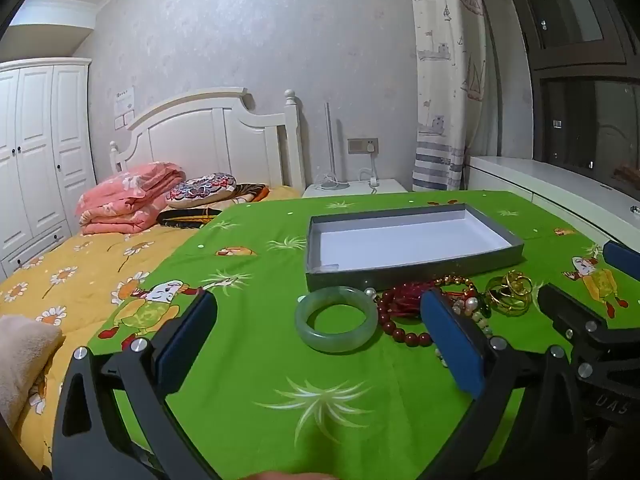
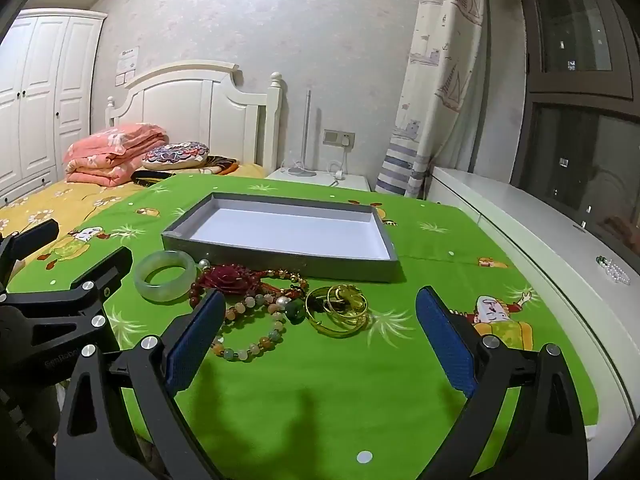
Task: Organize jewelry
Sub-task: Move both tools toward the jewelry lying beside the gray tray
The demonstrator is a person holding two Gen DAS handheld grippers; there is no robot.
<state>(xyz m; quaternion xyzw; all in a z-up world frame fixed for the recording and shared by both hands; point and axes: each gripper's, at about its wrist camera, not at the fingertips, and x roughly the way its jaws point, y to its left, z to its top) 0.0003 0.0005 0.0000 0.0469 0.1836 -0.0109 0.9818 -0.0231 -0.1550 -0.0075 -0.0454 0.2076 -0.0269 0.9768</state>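
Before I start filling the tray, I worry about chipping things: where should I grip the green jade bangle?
The jade bangle lies flat on the green cloth, hole up, clear on its left side. Probably best to come down from above with the open left gripper, one finger inside the hole and one outside its left rim, away from the red beads.

Left tongs gape wide above the green cloth, jade bangle lying between their tips.
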